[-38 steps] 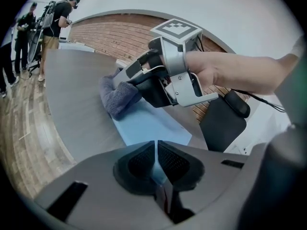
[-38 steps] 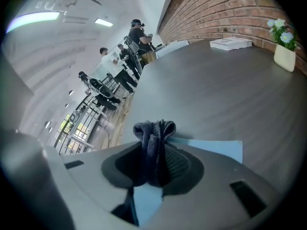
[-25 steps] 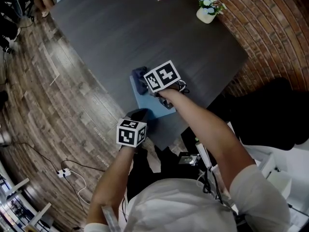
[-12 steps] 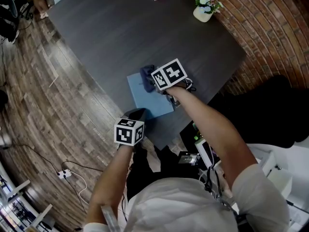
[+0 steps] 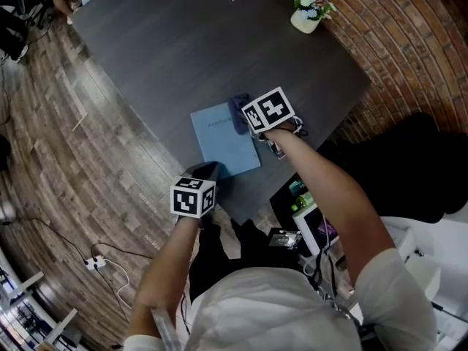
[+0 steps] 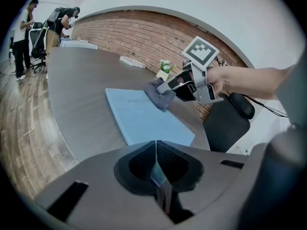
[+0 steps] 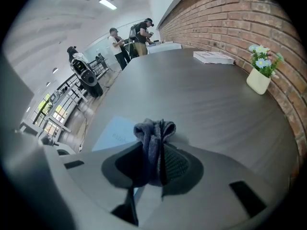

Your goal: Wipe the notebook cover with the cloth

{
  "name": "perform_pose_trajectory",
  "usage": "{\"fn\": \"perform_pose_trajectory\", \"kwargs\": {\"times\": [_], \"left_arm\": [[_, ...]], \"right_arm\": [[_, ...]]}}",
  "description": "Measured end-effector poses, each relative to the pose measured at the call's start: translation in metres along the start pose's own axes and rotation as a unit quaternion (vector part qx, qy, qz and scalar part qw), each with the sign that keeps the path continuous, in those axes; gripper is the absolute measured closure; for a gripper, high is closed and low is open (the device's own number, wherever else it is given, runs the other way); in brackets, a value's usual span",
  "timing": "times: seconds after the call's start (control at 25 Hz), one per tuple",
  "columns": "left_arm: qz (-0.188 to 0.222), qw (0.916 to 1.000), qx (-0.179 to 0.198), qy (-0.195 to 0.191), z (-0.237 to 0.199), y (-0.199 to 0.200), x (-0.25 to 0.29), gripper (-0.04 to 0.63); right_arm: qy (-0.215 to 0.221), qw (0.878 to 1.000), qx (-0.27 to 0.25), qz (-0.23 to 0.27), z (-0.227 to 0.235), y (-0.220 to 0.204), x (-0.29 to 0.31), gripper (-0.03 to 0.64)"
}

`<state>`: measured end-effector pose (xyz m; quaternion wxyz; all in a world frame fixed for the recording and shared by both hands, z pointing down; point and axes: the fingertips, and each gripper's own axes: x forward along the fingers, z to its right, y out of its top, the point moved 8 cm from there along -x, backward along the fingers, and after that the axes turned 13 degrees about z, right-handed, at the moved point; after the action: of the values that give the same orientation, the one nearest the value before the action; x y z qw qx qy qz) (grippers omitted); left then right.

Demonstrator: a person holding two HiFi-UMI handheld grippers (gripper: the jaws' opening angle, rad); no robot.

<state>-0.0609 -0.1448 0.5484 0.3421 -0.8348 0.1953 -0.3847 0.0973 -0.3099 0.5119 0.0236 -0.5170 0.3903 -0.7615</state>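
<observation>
Notebook lies flat mid-frame in the head view, near the table's lower-right edge. Cloth sits on its upper-right corner, clamped in your right gripper and bunched to drag as a pad. Left gripper, jaws together on nothing visible, waits at the notebook's near corner, probably to steady it. The left gripper view shows cloth-on-cover contact. The right shows only the fold.

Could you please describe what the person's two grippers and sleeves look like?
The left gripper and the right gripper each carry a white cube printed with black square markers. Their bodies are grey, and the jaws have dark ribbed pads. The right one shows bare metal parts beside its cube. The person wears a white short-sleeved shirt.
</observation>
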Motion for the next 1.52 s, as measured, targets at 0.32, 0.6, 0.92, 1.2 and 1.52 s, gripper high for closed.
{"fn": "perform_pose_trajectory", "kwargs": {"times": [0.32,0.6,0.92,1.2,1.52], "left_arm": [[0.016,0.9999,0.001,-0.005,0.003,-0.002,-0.005,0.577],[0.027,0.9996,0.006,-0.003,0.008,-0.004,-0.016,0.561],[0.012,0.9998,0.004,-0.013,0.013,-0.014,-0.019,0.561],[0.006,0.9999,0.000,-0.013,0.014,-0.019,-0.019,0.561],[0.006,0.9999,-0.001,-0.009,0.013,-0.019,-0.017,0.568]], "right_arm": [[-0.058,0.997,-0.054,0.002,0.019,0.000,-0.032,0.509],[-0.033,0.998,-0.051,0.027,0.000,0.007,-0.044,0.509],[0.049,0.997,-0.044,0.027,-0.061,0.001,-0.029,0.509],[0.117,0.993,0.005,0.021,-0.105,-0.005,-0.007,0.508],[0.136,0.989,0.058,-0.002,-0.116,-0.019,0.018,0.508]]}}
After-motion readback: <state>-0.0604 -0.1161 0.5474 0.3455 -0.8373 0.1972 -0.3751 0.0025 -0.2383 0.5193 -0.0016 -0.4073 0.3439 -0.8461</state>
